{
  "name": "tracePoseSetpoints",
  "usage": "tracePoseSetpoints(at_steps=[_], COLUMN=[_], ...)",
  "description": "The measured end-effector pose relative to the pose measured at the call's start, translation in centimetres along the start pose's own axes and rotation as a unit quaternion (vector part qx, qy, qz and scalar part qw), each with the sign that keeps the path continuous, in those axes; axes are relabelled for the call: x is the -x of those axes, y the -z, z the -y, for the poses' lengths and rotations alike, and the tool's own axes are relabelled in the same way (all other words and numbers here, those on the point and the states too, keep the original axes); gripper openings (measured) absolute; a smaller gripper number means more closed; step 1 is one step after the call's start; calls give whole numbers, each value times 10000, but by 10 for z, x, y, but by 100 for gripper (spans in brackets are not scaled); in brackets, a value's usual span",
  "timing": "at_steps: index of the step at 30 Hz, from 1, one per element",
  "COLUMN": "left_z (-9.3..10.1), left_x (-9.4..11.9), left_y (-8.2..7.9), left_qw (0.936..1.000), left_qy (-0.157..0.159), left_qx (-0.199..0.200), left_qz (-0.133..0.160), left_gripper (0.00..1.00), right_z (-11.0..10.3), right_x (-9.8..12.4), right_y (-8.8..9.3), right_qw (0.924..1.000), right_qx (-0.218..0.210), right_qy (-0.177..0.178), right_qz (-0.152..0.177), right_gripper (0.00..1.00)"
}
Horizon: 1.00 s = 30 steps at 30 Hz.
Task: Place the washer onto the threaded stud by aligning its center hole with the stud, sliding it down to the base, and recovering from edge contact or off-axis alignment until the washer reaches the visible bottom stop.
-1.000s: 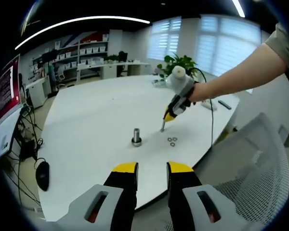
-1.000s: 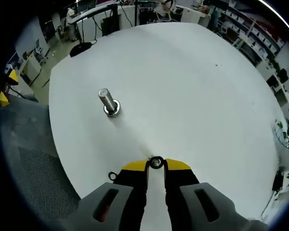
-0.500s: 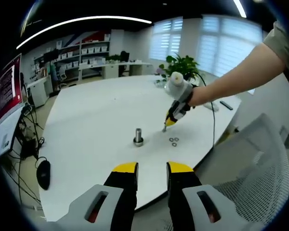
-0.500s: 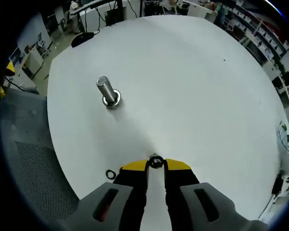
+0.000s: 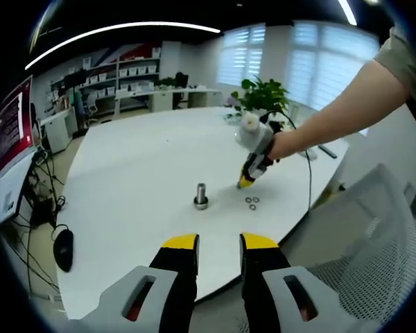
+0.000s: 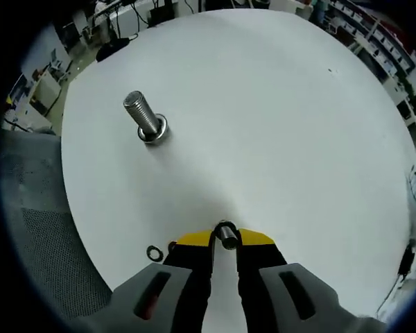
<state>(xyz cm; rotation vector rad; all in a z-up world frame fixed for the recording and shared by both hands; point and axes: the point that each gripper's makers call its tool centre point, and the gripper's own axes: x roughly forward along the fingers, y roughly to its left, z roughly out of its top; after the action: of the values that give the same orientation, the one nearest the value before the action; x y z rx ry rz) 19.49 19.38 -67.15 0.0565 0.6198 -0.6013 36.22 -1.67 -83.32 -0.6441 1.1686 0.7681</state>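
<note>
We are seeing a matt, smooth white table (image 6: 277, 125). The threaded stud (image 6: 143, 119) is looking like bright, ridged metal on a shiny base, the washer (image 6: 226, 234) like dull grey metal. The right gripper (image 6: 224, 238) is showing glossy yellow and black plastic tips.

The table (image 6: 277, 125) is looking plain white. The stud (image 6: 143, 118) and the washer (image 6: 226, 234) are shining silver grey. The right gripper (image 6: 224, 239) is showing yellow tips on black and grey.
</note>
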Motion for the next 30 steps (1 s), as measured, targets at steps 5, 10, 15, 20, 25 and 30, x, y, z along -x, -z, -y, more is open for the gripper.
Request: tracePoseSetpoints(at_steps=[5, 10, 15, 20, 25, 30], left_z=[0, 0, 0, 0, 0, 1], left_x=[0, 0, 0, 0, 1, 0], left_y=[0, 0, 0, 0, -2, -1], left_qw=[10000, 10000, 10000, 10000, 10000, 10000], left_qy=[0, 7, 2, 5, 13, 29], left_qx=[29, 18, 18, 14, 28, 16], left_qz=[0, -2, 0, -4, 61, 34], left_gripper=[21, 21, 21, 21, 21, 21], right_z=[-1, -3, 0, 0, -4, -20], right_x=[-3, -1, 4, 12, 18, 17], right_y=[4, 5, 8, 19, 32, 47], right_qw=[10000, 10000, 10000, 10000, 9999, 9997], right_qx=[-12, -17, -70, -76, -164, -215], right_qy=[-24, -20, 0, 26, 8, -101], right_qz=[-40, -10, 32, -5, 23, 24], right_gripper=[15, 16, 17, 18, 20, 26])
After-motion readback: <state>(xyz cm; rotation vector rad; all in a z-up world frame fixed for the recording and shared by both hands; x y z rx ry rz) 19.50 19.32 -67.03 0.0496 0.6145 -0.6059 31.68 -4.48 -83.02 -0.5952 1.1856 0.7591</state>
